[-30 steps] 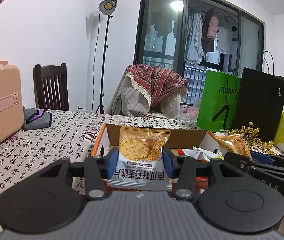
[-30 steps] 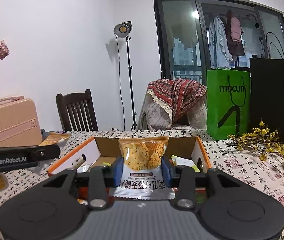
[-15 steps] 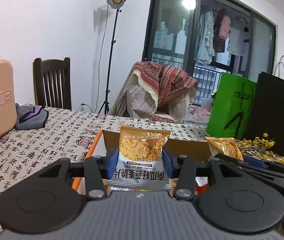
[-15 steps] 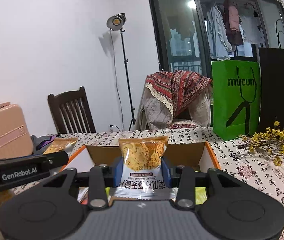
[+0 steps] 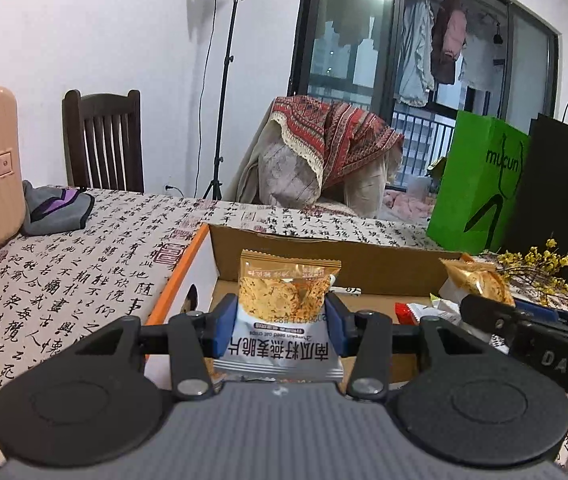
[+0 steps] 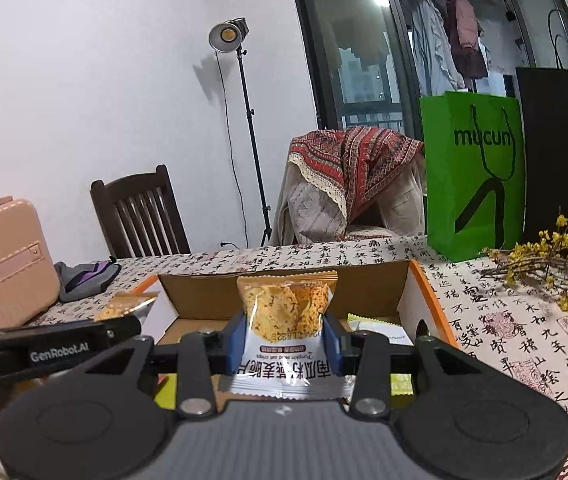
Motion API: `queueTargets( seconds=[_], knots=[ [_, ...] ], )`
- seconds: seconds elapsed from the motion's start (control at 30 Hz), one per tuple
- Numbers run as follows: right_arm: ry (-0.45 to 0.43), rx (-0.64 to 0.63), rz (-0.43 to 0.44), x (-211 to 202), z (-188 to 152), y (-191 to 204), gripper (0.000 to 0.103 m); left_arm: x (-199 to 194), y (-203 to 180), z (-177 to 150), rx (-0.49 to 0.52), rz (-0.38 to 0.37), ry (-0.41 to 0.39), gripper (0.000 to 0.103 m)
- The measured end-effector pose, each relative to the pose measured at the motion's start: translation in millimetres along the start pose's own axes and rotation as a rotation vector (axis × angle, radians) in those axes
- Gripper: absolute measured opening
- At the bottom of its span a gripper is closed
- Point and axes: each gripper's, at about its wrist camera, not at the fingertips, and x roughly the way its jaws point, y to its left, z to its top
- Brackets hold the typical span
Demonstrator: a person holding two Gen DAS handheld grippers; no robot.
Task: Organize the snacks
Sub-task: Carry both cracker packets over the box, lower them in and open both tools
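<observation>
Left gripper (image 5: 282,326) is clamping an oat-crisp packet (image 5: 285,304) upright | right gripper (image 6: 284,340) is gripping a matching packet (image 6: 285,312) upright | both are hovering at the cardboard box's (image 5: 323,256) near edge, opening directly ahead and below, each arm equally close.

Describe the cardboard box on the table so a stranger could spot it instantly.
On the calligraphy-print tablecloth, left of the green bag, sits the open cardboard box. Unlike the pink suitcase, it has orange edges and holds loose snack packets.
</observation>
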Motion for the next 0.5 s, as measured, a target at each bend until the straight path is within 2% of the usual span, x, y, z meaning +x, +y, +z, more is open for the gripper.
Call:
queueTargets(
  seconds=[0.13, 0.17, 0.2, 0.23, 0.27, 0.3, 0.33, 0.5],
  knots=[
    [0.004, -0.011, -0.014, 2.3, -2.4, 0.7, 0.041, -2.2, 1.0, 0.3, -0.016, 0.001, -0.013, 0.050],
    [0.001, 0.002, -0.014, 1.7, -2.3, -1.1, 0.041, -3.6, 0.7, 0.9, -0.016, 0.004, -0.019, 0.059],
    [-0.004, 0.016, -0.010, 0.8, -2.3, -3.5, 0.050, -5.6, 0.9, 1.1, -0.014, 0.001, -0.029, 0.066],
    [-0.008, 0.031, -0.007, 0.2, -1.9, -6.0, 0.067, -8.1, 1.4, 1.8, -0.020, 0.003, -0.040, 0.083],
    [-0.014, 0.049, -0.007, -1.0, -1.9, -8.9, 0.076, -11.3, 2.6, 2.4, -0.029, 0.004, -0.055, 0.095],
    [-0.021, 0.063, -0.010, -2.1, -1.8, -11.2, 0.093, -14.1, 3.8, 3.4, -0.038, 0.002, -0.068, 0.100],
    [-0.028, 0.076, -0.012, -3.4, -1.9, -13.5, 0.101, -17.0, 4.8, 4.3, -0.048, 0.003, -0.081, 0.103],
    [-0.026, 0.125, -0.024, -4.3, -2.2, -21.1, 0.103, -23.3, 9.2, 7.9, -0.078, 0.022, -0.107, 0.103]
  ],
)
